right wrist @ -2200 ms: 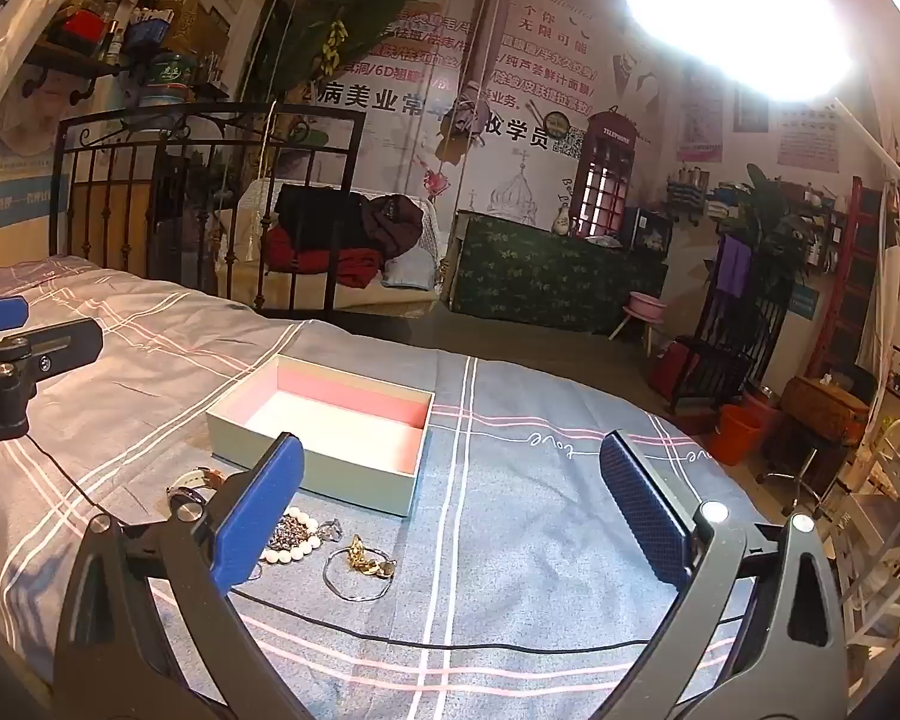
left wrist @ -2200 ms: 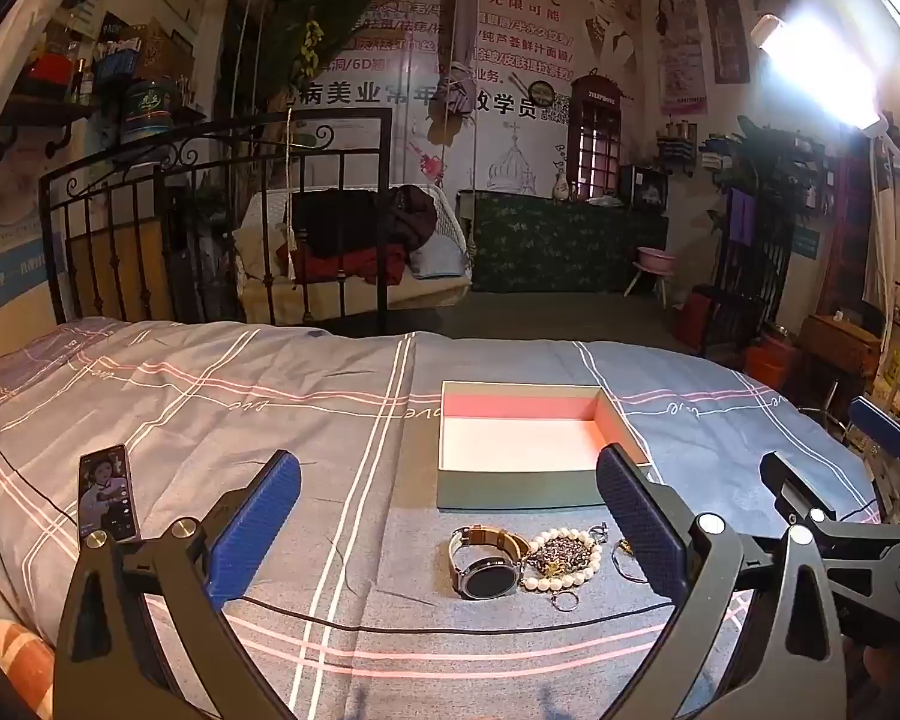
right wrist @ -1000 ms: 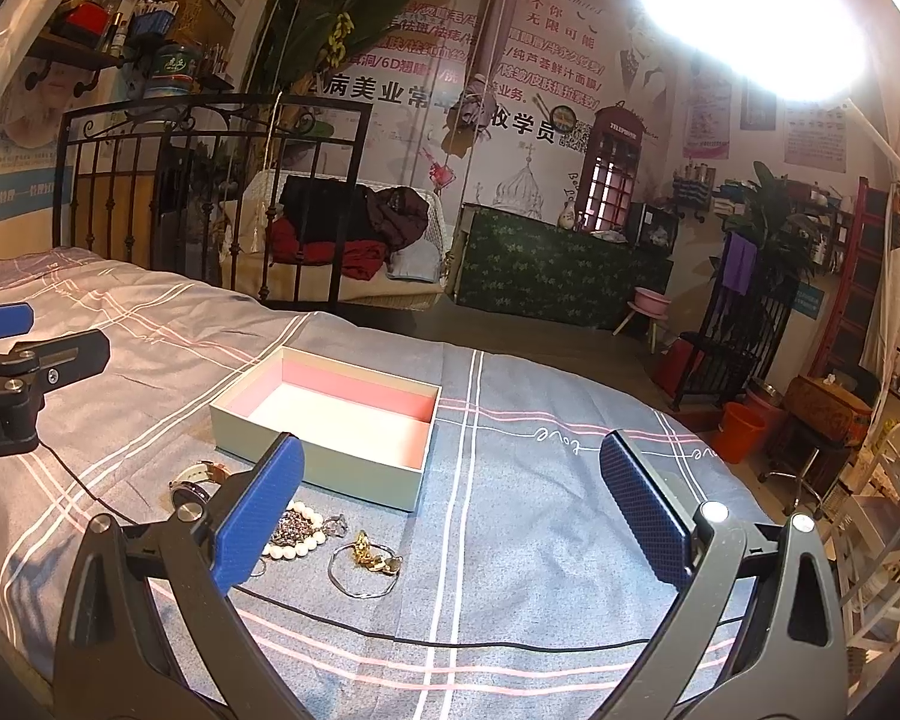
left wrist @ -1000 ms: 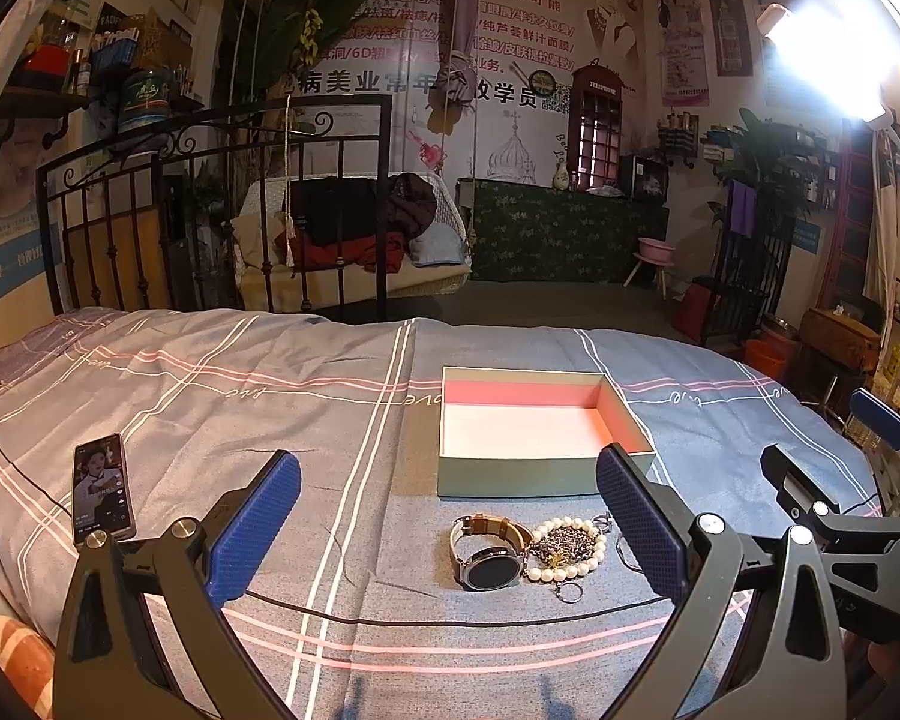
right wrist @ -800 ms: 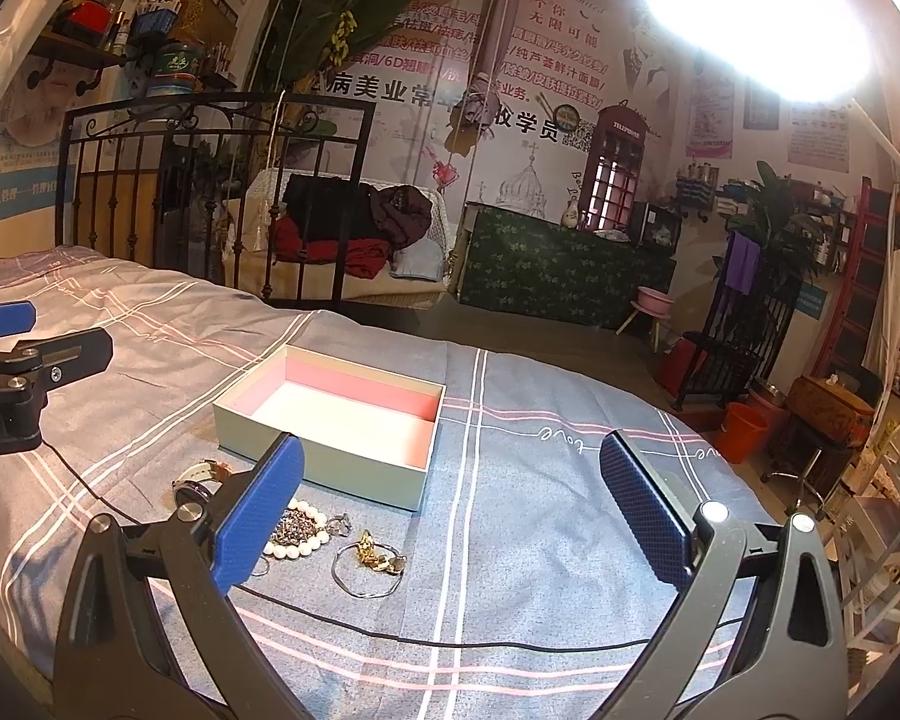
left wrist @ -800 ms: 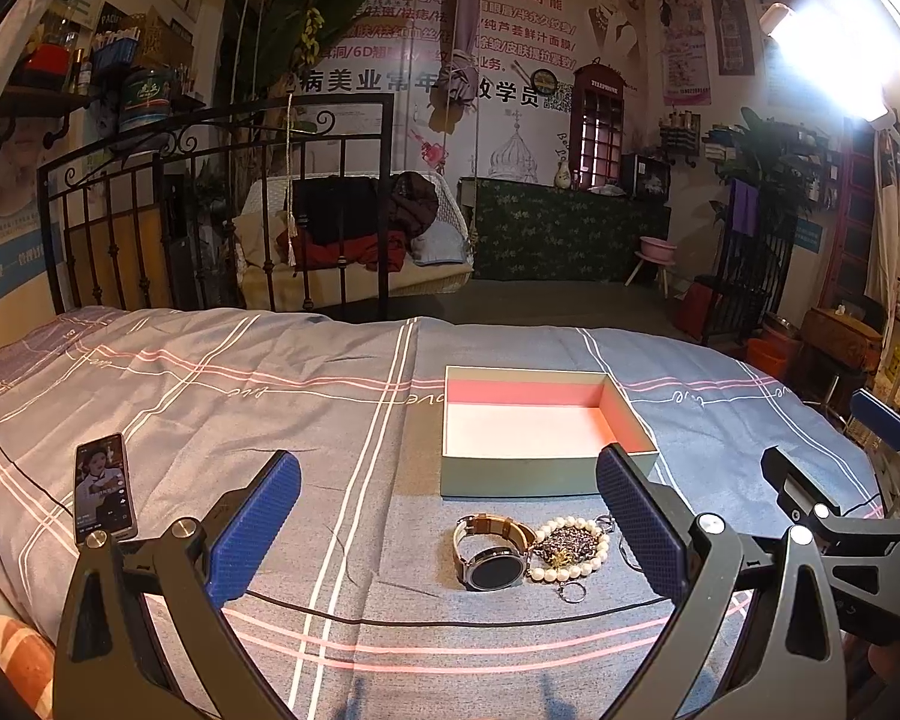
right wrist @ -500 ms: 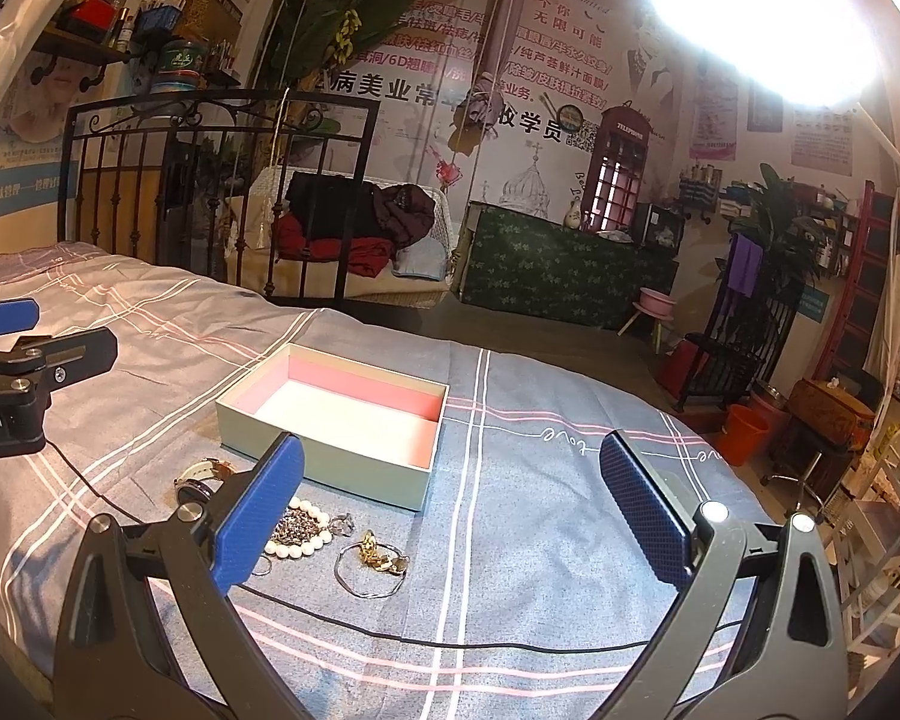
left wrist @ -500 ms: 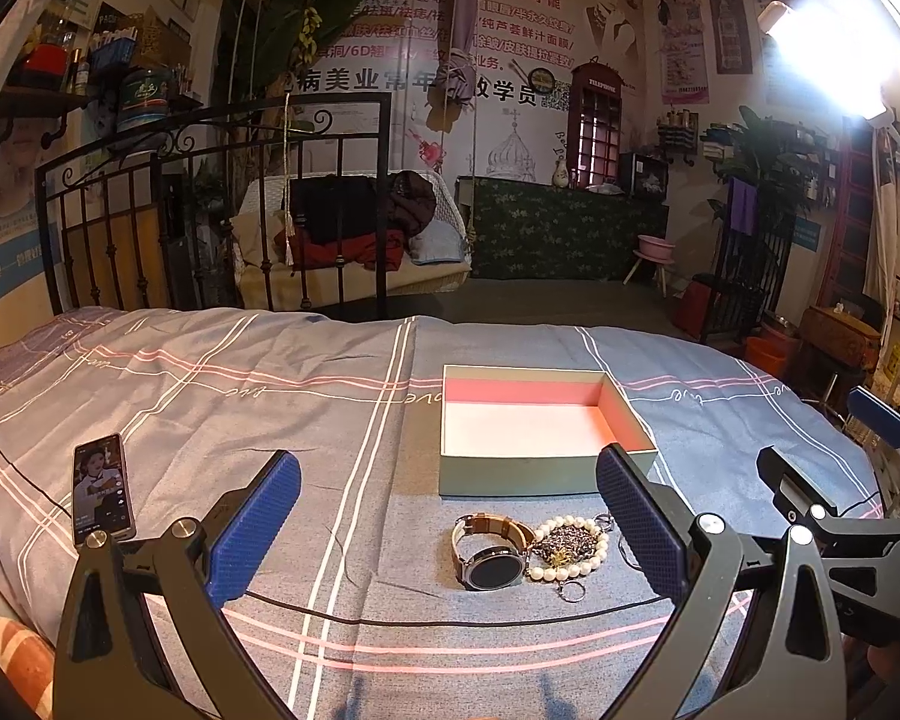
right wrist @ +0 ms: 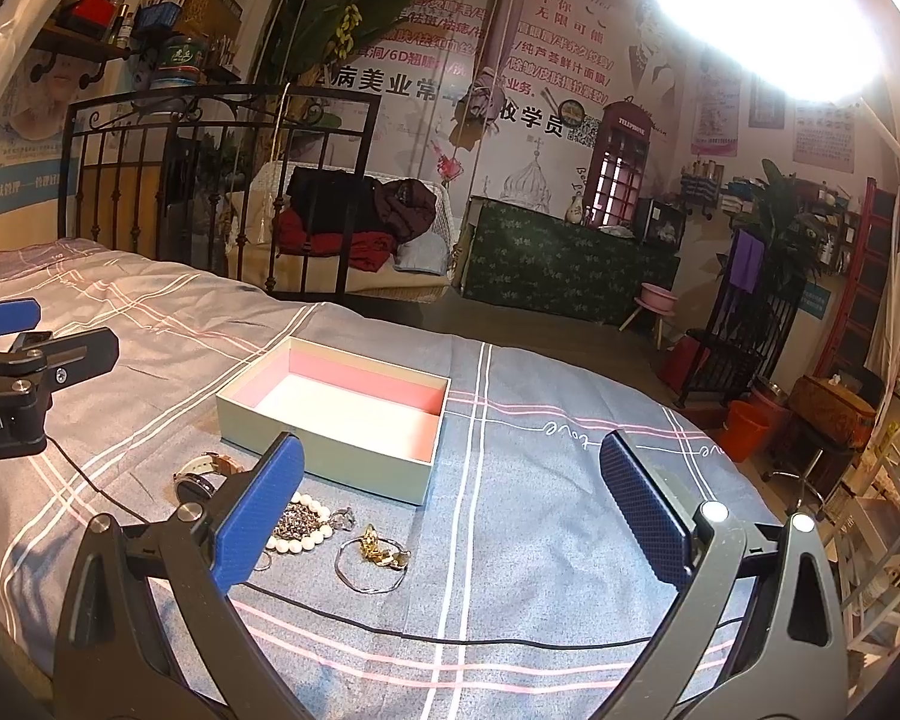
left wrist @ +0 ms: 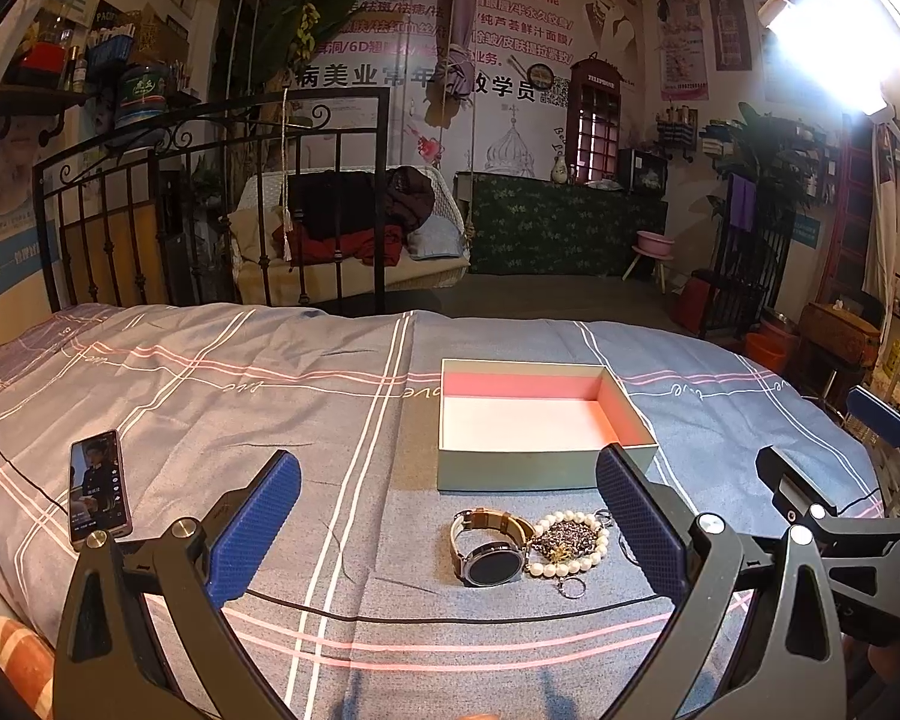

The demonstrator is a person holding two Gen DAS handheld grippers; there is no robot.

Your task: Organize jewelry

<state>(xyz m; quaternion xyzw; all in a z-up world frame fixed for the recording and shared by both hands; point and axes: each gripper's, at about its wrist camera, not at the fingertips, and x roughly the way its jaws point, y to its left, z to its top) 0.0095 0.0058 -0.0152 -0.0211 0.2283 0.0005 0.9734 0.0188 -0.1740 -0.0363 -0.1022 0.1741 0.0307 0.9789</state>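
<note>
- A small pile of jewelry is seen on the bed (left wrist: 210, 396), on a grey cover with pink and white lines.
- A watch (left wrist: 491, 561) is laid at the left of the pile. It has a round dark face and a tan strap. The face is turned up, and the strap is curled round behind it toward the box.
- A ring of white beads (left wrist: 570, 546) is laid just to the right of the watch, touching it. A dark sparkly chain (left wrist: 561, 537) is heaped inside the ring.
- A thin silver bangle (right wrist: 371, 570) with a gold piece (right wrist: 381, 546) on it is seen to the right of the beads.
- An open box (left wrist: 540, 471) is placed just behind the pile. It is pale green outside and pink and white inside. Its long side is run left to right in the left view.
- A phone (left wrist: 99, 486) is laid far to the left, with its screen lit.
- The left gripper (left wrist: 444, 516) is held over the pile with its jaws wide apart, and nothing is held.
- The right gripper (right wrist: 450, 504) is held to the right of the pile with its jaws wide apart, and nothing is held.
</note>
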